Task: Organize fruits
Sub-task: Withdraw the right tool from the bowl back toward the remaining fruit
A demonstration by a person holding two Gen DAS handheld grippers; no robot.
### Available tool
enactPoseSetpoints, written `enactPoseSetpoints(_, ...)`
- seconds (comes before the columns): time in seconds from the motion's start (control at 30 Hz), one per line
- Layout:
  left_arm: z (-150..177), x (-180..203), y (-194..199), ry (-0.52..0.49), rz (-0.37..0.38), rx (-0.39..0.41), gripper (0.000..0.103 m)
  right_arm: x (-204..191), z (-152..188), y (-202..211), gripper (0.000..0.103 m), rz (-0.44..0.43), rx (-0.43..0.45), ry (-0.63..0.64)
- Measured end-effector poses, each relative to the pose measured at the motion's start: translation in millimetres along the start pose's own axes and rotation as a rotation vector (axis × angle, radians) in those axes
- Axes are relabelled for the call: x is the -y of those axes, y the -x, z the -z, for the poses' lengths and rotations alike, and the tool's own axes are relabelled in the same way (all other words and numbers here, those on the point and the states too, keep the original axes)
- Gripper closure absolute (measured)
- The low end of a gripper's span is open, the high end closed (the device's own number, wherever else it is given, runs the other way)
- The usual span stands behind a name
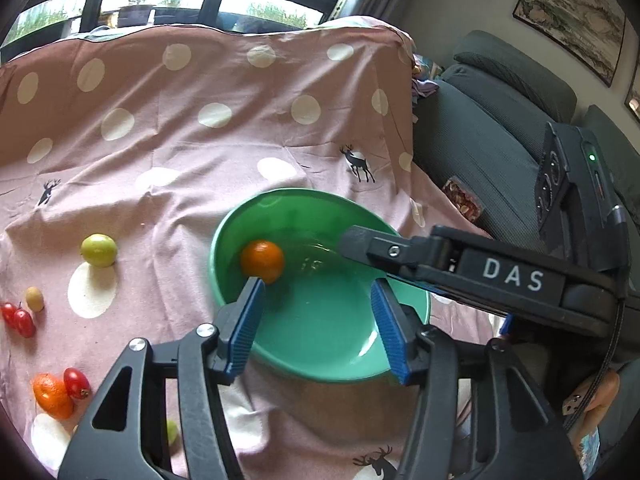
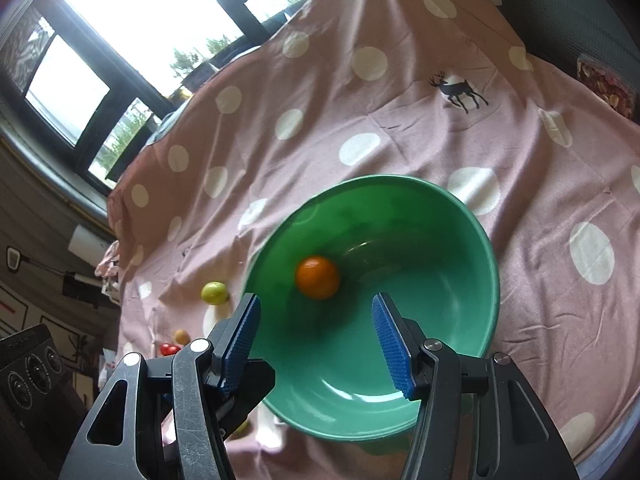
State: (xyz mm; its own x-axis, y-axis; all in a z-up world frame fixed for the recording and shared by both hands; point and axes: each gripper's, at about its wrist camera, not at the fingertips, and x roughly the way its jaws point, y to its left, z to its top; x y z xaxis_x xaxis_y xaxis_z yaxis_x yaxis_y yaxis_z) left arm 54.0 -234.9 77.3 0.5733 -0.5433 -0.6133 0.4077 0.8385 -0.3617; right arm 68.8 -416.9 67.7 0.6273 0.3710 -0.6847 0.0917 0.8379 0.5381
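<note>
A green bowl [image 1: 320, 332] sits on the pink dotted cloth and holds one orange [image 1: 262, 261]. The bowl [image 2: 440, 216] and the orange [image 2: 318, 277] also show in the right wrist view. My left gripper [image 1: 318, 286] is open and empty above the bowl's near side. My right gripper [image 2: 316, 300] is open and empty above the bowl, reaching in from the right [image 1: 360, 242]. On the cloth to the left lie a green fruit [image 1: 99, 250], a small yellow fruit [image 1: 35, 299], red tomatoes [image 1: 18, 319], another orange [image 1: 52, 395] and a red tomato [image 1: 77, 382].
A dark sofa [image 1: 492, 128] stands right of the table with a snack packet [image 1: 462, 198] on it. Windows run along the far side. A small green fruit [image 1: 172, 431] lies near the front edge under my left gripper.
</note>
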Motion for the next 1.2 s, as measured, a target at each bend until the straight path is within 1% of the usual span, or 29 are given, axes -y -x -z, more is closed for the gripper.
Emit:
enactPoseSetpoints(0.03,0,-5,6,0.011,-0.006,0.009,0.045,-6,1,3,0.043,-0.003,0.011,0.012)
enactPoseSetpoints(0.1,2,-16,20,0.042,-0.015,0.031,0.037,-18,4,8,0.03,-0.004,0.036,0.034)
enactPoseSetpoints(0.13,3,-21,27,0.054,-0.022,0.042,0.035,-24,5,10,0.028,-0.006,0.053,0.047)
enactPoseSetpoints(0.2,5,-31,41,0.079,-0.037,0.074,0.027,-35,7,14,0.027,-0.01,0.08,0.075)
enactPoseSetpoints(0.23,6,-37,49,0.094,-0.046,0.093,0.025,-41,9,15,0.026,-0.01,0.087,0.087)
enactPoseSetpoints(0.3,9,-48,63,0.122,-0.063,0.123,0.02,-52,12,16,0.021,-0.015,0.103,0.109)
enactPoseSetpoints(0.37,12,-60,77,0.15,-0.089,0.148,0.017,-63,16,16,0.02,-0.014,0.119,0.139)
enactPoseSetpoints(0.47,16,-79,95,0.191,-0.134,0.175,0.015,-81,23,14,0.019,-0.019,0.133,0.19)
enactPoseSetpoints(0.57,26,-100,109,0.227,-0.173,0.189,0.014,-96,30,10,0.019,-0.052,0.134,0.222)
enactPoseSetpoints(0.63,33,-114,115,0.238,-0.212,0.194,0.014,-106,34,4,0.019,-0.067,0.124,0.245)
enactPoseSetpoints(0.73,45,-133,119,0.259,-0.273,0.192,0.014,-121,43,-6,0.019,-0.047,0.117,0.285)
enactPoseSetpoints(0.83,56,-151,121,0.288,-0.289,0.176,0.014,-135,53,-16,0.019,0.009,0.118,0.331)
enactPoseSetpoints(0.9,63,-159,123,0.294,-0.309,0.173,0.014,-142,59,-22,0.019,0.02,0.109,0.364)
enactPoseSetpoints(1.07,71,-166,118,0.264,-0.382,0.154,0.014,-150,70,-32,0.019,-0.02,0.089,0.42)
enactPoseSetpoints(1.1,72,-168,116,0.258,-0.386,0.147,0.014,-150,71,-34,0.019,-0.022,0.088,0.417)
enactPoseSetpoints(1.2,75,-171,111,0.259,-0.361,0.125,0.014,-150,73,-40,0.019,-0.042,0.075,0.402)
